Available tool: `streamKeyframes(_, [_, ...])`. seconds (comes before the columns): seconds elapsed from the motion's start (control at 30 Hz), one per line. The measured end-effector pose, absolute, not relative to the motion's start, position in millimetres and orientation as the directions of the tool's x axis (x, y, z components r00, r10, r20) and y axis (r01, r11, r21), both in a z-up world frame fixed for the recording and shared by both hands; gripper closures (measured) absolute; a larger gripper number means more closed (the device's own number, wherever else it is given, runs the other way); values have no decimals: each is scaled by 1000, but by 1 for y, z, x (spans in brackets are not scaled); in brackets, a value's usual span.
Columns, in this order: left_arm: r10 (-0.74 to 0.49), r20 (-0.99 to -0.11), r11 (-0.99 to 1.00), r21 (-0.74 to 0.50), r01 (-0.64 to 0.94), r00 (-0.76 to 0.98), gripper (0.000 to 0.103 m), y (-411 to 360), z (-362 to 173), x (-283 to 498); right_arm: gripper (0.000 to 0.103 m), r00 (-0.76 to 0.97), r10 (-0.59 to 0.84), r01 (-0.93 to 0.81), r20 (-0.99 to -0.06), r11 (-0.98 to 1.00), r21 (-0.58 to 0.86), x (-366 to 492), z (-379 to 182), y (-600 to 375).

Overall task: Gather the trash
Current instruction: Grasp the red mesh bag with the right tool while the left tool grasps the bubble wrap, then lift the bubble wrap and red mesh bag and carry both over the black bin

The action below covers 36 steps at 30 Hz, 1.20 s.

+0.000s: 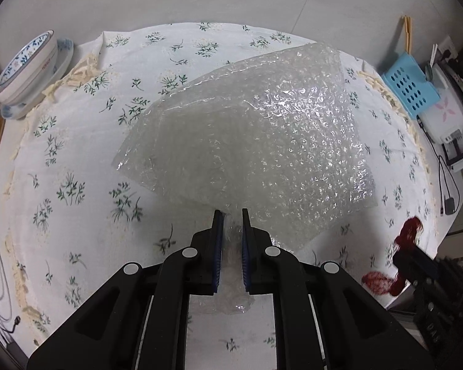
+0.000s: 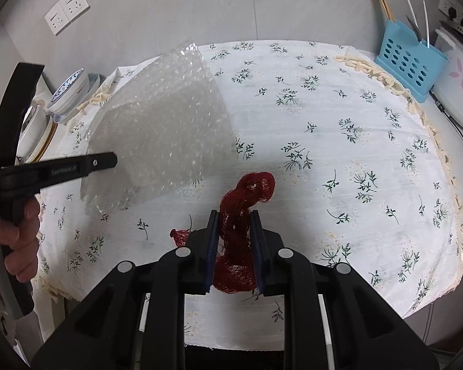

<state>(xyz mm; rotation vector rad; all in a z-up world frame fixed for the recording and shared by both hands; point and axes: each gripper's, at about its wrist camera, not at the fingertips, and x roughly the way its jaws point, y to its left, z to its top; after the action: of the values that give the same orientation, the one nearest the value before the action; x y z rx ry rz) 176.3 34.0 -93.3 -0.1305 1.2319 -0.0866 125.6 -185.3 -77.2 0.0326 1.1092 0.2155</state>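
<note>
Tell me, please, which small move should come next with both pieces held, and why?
Probably carry both to a bin, which is not in view. The left gripper already pinches the bubble wrap, the right gripper the red mesh net; no other trash shows on the tablecloth.

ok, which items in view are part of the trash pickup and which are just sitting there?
In the job:
- clear bubble-wrap sheet, pinched in the left gripper
- dark red mesh net bag, clamped in the right gripper

Just lying about:
- blue-patterned white ceramic bowl
- blue perforated plastic utensil holder
- white rice cooker with pink flower
- floral white tablecloth
</note>
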Motion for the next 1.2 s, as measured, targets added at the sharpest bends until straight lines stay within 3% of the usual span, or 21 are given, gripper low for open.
streamKeyframes(1.2, [-115, -929, 990, -135, -33, 353, 93, 4, -55, 37, 84, 510, 213, -199, -834, 972, 126, 31, -26, -230])
